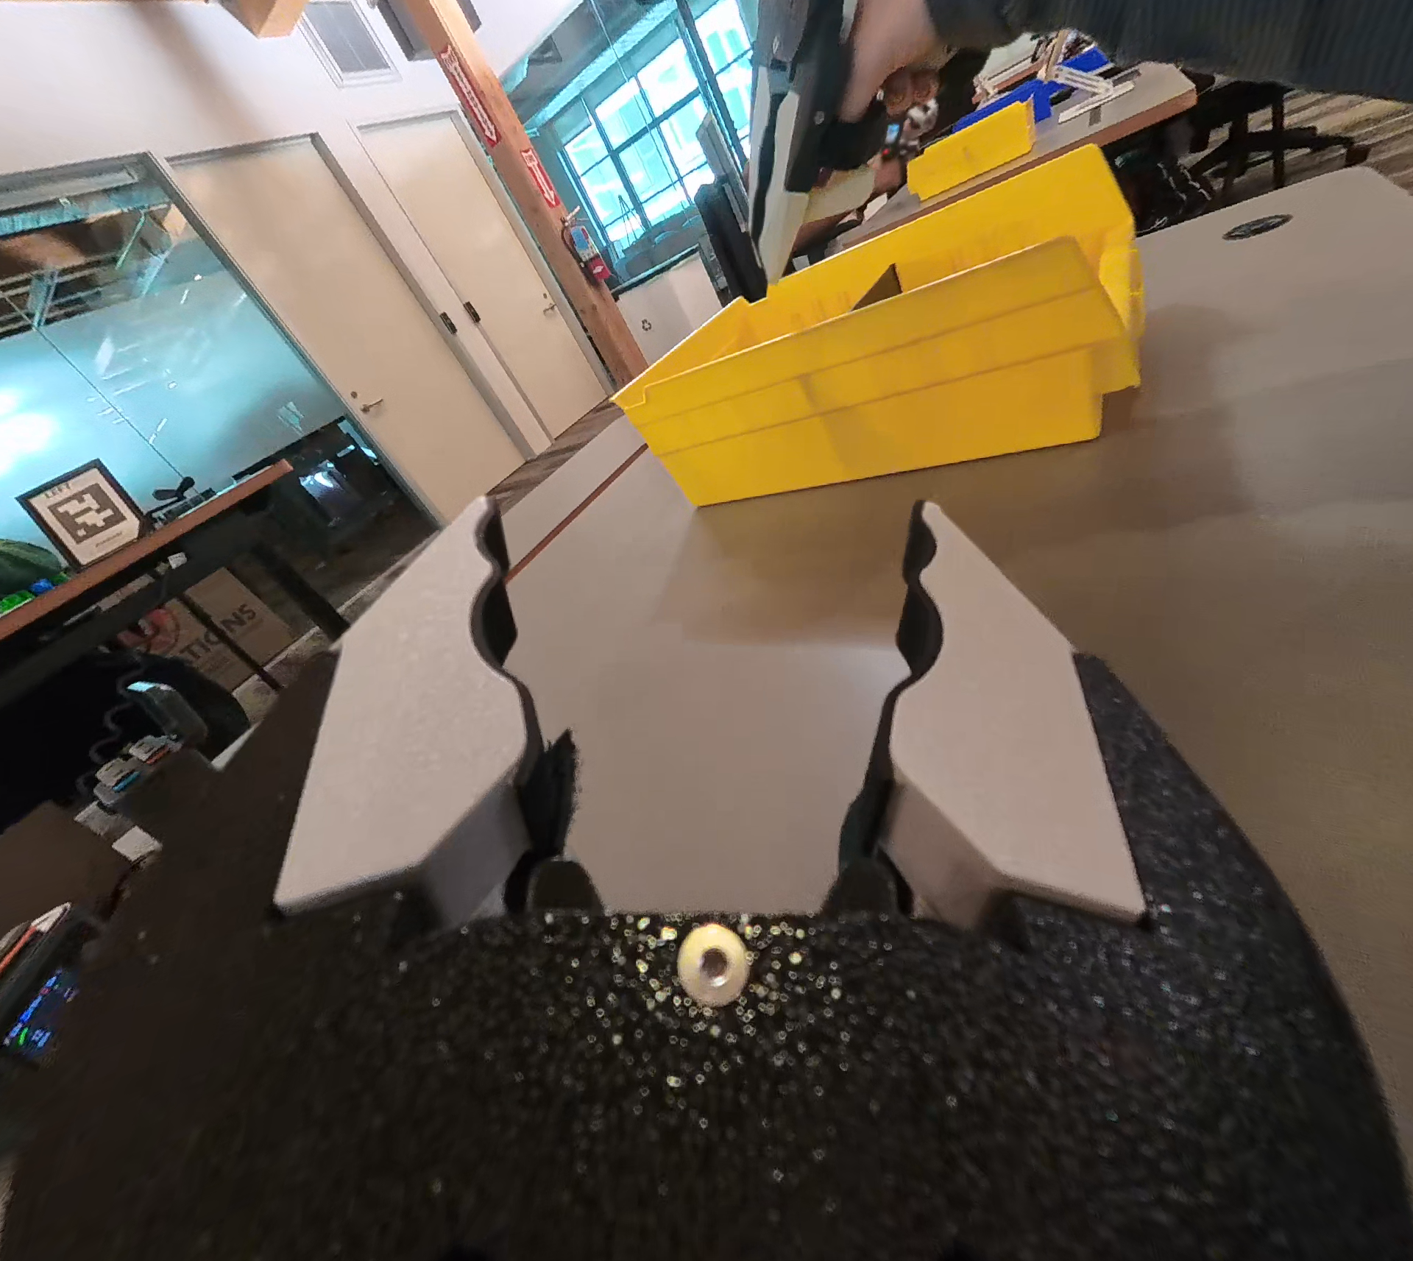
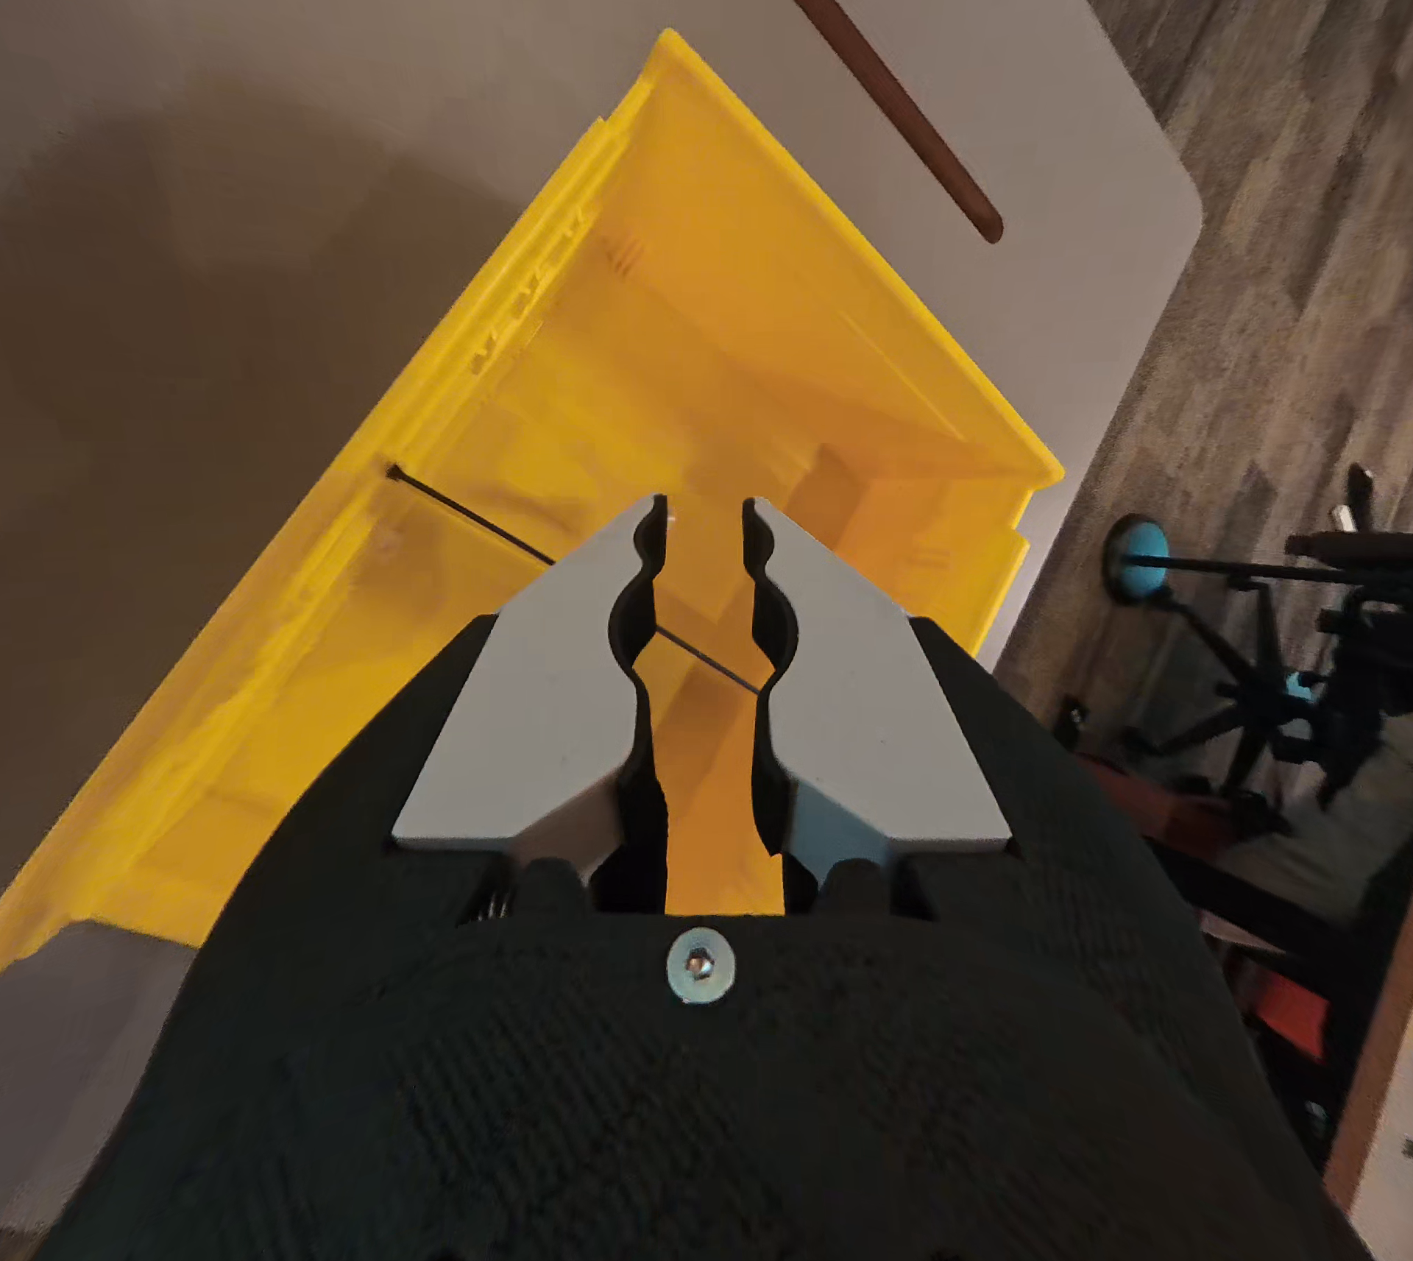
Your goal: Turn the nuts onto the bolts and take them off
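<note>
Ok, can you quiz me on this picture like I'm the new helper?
1. True or false: the left gripper holds a nut.
2. Which one reaches into the bin? A) left gripper B) right gripper
3. Fill in: the bin's colour is ____.

Key: 1 false, it is open and empty over the table. 2 B. 3 yellow.
</note>
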The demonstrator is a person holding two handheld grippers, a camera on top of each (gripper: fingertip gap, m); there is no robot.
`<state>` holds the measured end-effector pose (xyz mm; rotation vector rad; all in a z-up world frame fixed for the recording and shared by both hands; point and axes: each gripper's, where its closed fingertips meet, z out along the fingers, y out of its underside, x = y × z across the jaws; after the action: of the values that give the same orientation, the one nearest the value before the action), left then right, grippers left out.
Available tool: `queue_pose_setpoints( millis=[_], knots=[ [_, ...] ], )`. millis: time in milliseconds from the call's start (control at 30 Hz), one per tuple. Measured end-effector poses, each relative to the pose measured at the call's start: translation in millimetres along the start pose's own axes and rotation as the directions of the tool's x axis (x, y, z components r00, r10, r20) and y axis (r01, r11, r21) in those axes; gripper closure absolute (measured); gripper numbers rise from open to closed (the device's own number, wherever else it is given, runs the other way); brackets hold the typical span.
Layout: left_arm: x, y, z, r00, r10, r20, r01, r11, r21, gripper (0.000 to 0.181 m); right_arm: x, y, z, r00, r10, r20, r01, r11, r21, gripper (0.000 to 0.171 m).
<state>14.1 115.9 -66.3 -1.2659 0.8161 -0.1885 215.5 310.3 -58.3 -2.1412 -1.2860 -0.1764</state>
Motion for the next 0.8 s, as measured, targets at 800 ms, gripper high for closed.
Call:
queue_pose_setpoints(
  millis=[800],
  knots=[
    [-45,13,-13,0.979,-0.083,0.186,0.090,0.995,-0.030,0.132,-207,-156,-17,0.974,0.033,-0.225,0.202,0.330,0.922,0.171]
  ],
)
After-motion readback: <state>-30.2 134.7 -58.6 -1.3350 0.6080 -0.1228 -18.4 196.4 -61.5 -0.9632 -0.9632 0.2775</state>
